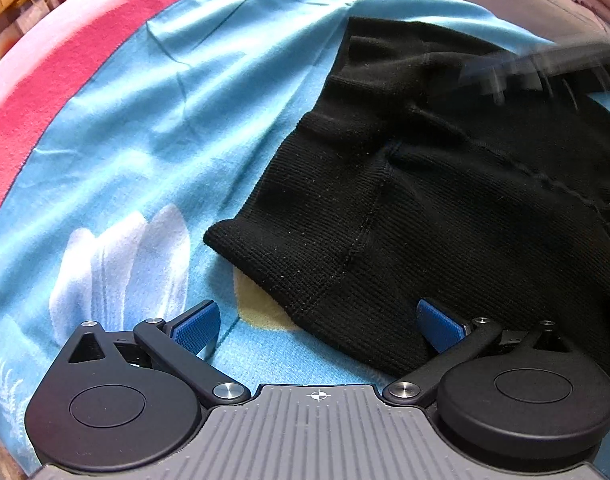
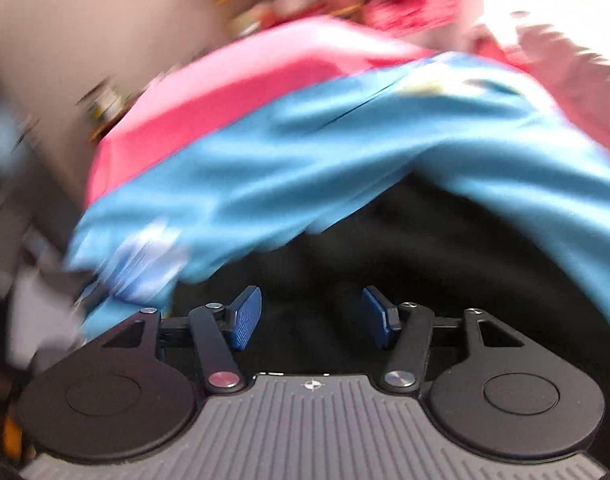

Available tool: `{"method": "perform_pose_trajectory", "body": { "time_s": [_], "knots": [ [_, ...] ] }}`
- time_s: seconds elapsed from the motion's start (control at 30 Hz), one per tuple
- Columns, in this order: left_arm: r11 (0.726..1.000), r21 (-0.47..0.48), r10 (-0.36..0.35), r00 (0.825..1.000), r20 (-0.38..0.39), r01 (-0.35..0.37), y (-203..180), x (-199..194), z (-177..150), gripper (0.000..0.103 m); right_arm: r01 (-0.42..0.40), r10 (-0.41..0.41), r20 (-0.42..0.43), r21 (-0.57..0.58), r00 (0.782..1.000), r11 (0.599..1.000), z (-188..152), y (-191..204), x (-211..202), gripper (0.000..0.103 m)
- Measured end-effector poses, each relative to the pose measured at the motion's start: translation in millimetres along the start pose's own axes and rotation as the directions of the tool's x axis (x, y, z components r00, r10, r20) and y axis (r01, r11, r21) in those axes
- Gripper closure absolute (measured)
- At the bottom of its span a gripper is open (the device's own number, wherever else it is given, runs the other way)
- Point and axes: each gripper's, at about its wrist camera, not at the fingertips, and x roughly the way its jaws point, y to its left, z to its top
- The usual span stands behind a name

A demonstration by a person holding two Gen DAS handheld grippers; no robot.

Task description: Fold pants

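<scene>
Already partly folded, the black pants (image 1: 445,200) lie at your 1 o'clock on the blue blanket (image 1: 165,120); left tool (image 1: 319,322) and right tool (image 2: 311,316) both spread, final fold pending

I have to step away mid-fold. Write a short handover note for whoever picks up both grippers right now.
Left gripper: jaws open, empty, at the near edge of the black pants.
Right gripper: jaws open, over dark fabric; view blurred by motion, no grip visible.
The pants lie bunched and creased on the blue blanket, one rounded end pointing left.
Done: no neat fold visible.
Left: flatten the pants, then fold them.
</scene>
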Motion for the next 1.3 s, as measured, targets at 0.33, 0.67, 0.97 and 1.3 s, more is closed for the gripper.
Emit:
{"method": "perform_pose_trajectory", "body": {
  "time_s": [0.33, 0.67, 0.97, 1.3],
  "knots": [
    [1.0, 0.002, -0.002, 1.0, 0.002, 0.002, 0.5, 0.0, 0.9, 0.0, 0.251, -0.251, 0.048, 0.011, 0.967, 0.968, 27.4, -14.0, 60.9, 0.034],
    [1.0, -0.004, 0.005, 0.998, -0.068, -0.006, -0.1, 4.3, 13.2, 0.0, 0.362, -0.36, 0.034, -0.064, 0.932, 0.93, 37.9, -28.4, 72.1, 0.055],
    [0.999, -0.013, 0.049, 0.989, -0.142, -0.052, -8.4, 10.3, 31.7, 0.0, 0.361, -0.367, 0.07, 0.084, 0.928, 0.929, 54.4, -51.4, 72.6, 0.082],
    [0.999, -0.012, 0.036, 0.989, -0.141, -0.039, -4.9, 13.7, 30.0, 0.0, 0.292, -0.29, 0.04, -0.101, 0.956, 0.951, 20.2, -5.0, 47.6, 0.061]
  ]
}}
